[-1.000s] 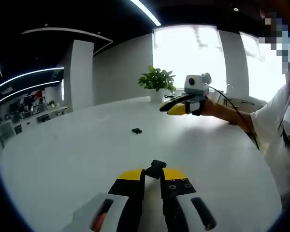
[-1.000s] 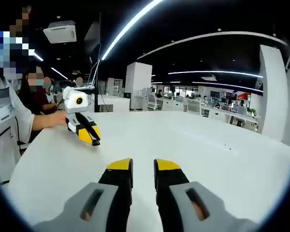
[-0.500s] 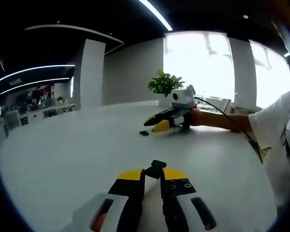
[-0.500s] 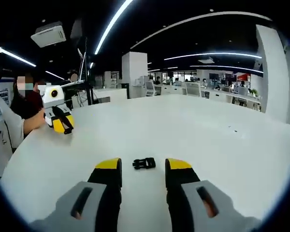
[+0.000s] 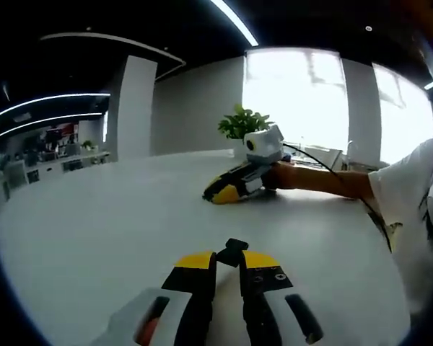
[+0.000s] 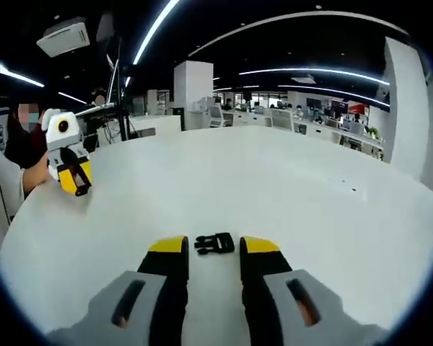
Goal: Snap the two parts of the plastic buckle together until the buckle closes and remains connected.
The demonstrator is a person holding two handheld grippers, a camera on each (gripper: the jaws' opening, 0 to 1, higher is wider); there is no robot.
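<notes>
My left gripper (image 5: 228, 261) is shut on one black buckle part (image 5: 234, 251), which sticks up between its yellow tips above the white table (image 5: 94, 231). Farther off, my right gripper (image 5: 224, 193) rests low on the table, held by a person's hand. In the right gripper view, the other black buckle part (image 6: 215, 244) lies flat on the table (image 6: 289, 180). My right gripper (image 6: 213, 246) stands open around it, one yellow tip on each side with small gaps. The left gripper (image 6: 76, 184) shows at the far left, tips pointing down.
A potted plant (image 5: 238, 122) stands at the table's far edge before bright windows. The person's forearm (image 5: 325, 180) and white sleeve (image 5: 411, 194) reach in from the right. Desks and chairs (image 6: 289, 126) lie beyond the table. The tabletop around both grippers is bare.
My right gripper has come down to the table and its jaws have narrowed around the lying buckle part. The left gripper still holds its part in the same place.
</notes>
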